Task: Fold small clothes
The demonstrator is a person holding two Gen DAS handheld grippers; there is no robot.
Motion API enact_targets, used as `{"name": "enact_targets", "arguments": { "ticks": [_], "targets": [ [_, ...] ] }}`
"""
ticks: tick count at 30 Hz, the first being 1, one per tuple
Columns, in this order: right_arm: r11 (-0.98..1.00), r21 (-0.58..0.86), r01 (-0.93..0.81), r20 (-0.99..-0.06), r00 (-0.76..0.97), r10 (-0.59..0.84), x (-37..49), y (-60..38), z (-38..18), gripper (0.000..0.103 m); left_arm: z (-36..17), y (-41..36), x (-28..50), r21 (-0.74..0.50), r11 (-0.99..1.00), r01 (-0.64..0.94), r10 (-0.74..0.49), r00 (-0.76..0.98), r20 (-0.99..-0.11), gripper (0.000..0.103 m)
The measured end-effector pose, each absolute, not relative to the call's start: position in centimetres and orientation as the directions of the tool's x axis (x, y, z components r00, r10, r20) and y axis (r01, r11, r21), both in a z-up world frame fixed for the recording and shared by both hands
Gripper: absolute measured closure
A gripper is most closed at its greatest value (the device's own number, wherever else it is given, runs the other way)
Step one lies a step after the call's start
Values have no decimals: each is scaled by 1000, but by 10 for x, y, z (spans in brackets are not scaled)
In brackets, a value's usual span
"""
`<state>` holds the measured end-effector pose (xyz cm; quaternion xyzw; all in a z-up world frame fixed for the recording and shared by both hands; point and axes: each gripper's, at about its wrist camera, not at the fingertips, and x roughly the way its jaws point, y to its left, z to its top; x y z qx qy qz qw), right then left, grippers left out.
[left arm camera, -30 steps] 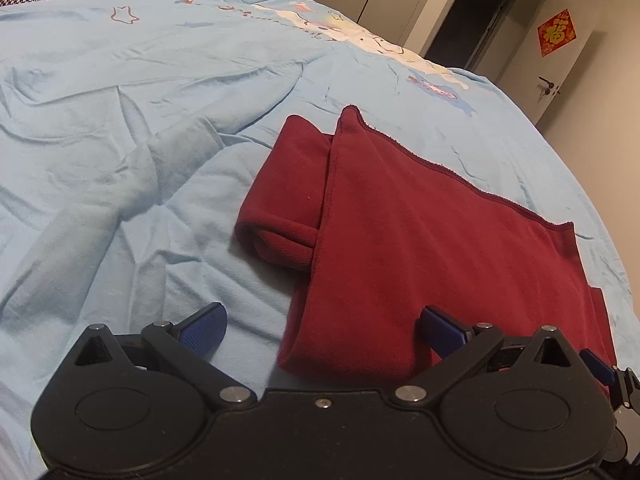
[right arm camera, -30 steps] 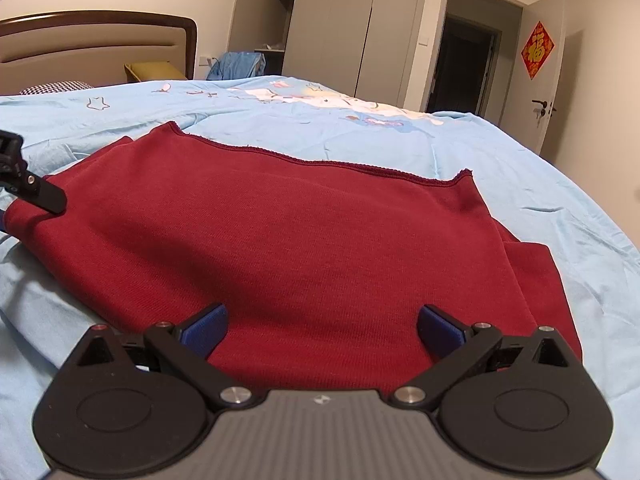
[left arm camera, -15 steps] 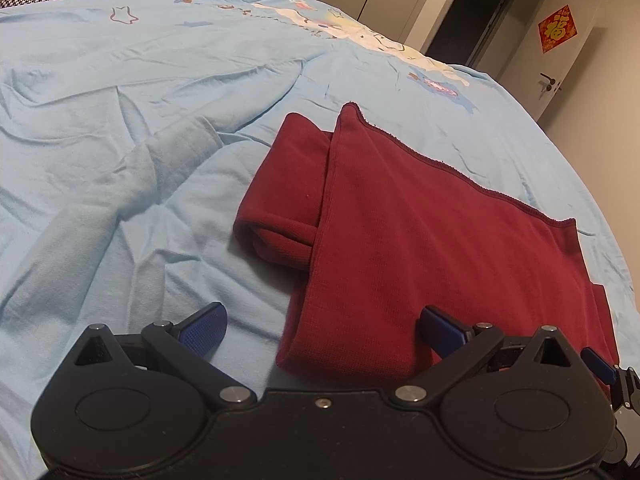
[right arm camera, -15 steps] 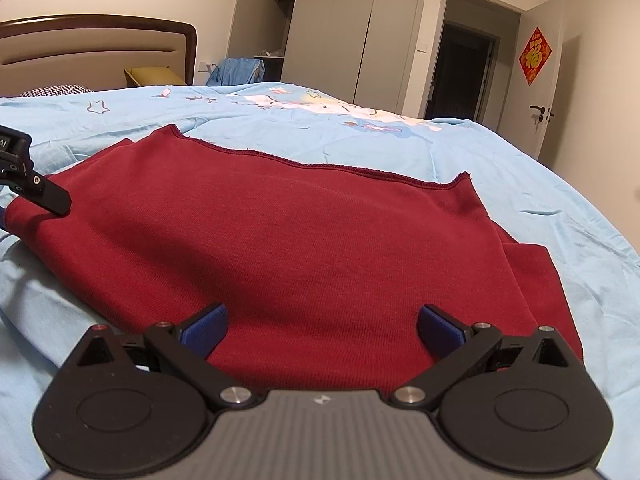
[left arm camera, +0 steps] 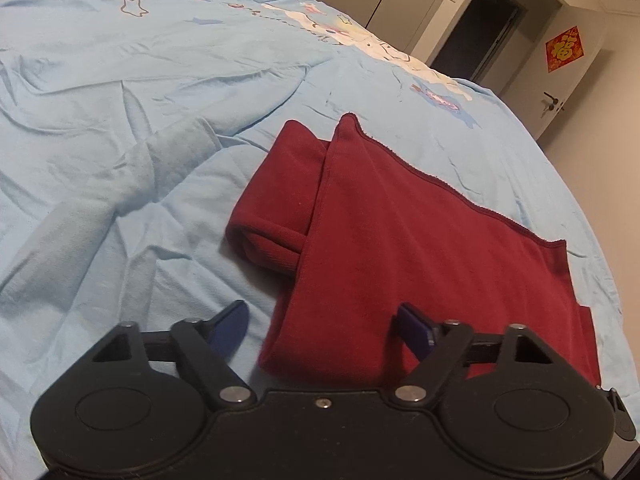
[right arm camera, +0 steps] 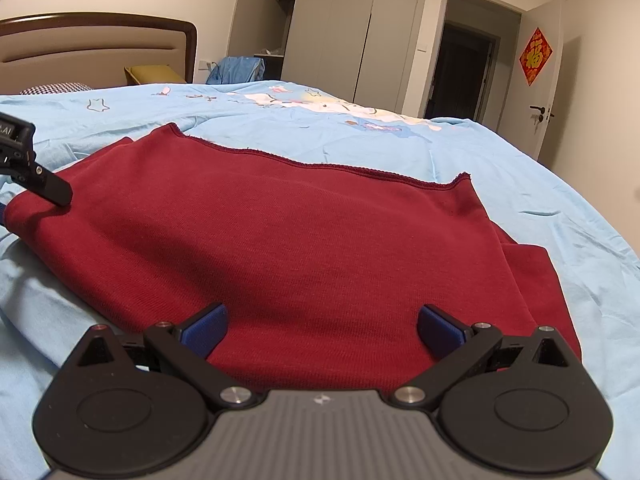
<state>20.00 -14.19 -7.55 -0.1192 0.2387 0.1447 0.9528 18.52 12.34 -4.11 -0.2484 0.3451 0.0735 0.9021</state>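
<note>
A dark red garment (left arm camera: 400,248) lies folded flat on the light blue bedsheet (left arm camera: 120,120), one sleeve tucked under its left side. My left gripper (left arm camera: 324,324) hovers at the garment's near left corner; its jaws are closing, the corner lies between the blue pads (left arm camera: 230,322), and the pads do not press it. In the right wrist view the same garment (right arm camera: 300,240) spreads wide ahead. My right gripper (right arm camera: 322,328) stands open over its near edge, nothing pinched. The left gripper's black arm (right arm camera: 36,176) shows at the garment's far left.
The bed's headboard (right arm camera: 96,48) and a checked pillow (right arm camera: 56,89) lie at the far end. Wardrobes (right arm camera: 352,32), a dark doorway (right arm camera: 460,72) and a door with a red decoration (right arm camera: 536,56) stand beyond the bed. Wrinkled sheet spreads to the left of the garment.
The left gripper's blue pads have drawn closer together around the garment's near left corner. The garment and the right gripper have not moved.
</note>
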Motion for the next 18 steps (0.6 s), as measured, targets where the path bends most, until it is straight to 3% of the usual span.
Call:
{"name": "enact_targets", "arguments": {
  "ticks": [8, 12, 18],
  "targets": [
    [923, -174, -344, -514, 831, 213, 204, -141, -72, 0, -45, 129, 198, -489, 814, -312, -97, 758, -645, 31],
    [921, -173, -350, -521, 826, 216, 205, -141, -71, 0, -43, 132, 204, -518, 788, -333, -101, 760, -642, 59],
    [916, -176, -361, -537, 815, 218, 209, -142, -68, 0, -28, 122, 205, -467, 825, -318, -63, 769, -636, 79]
  ]
}}
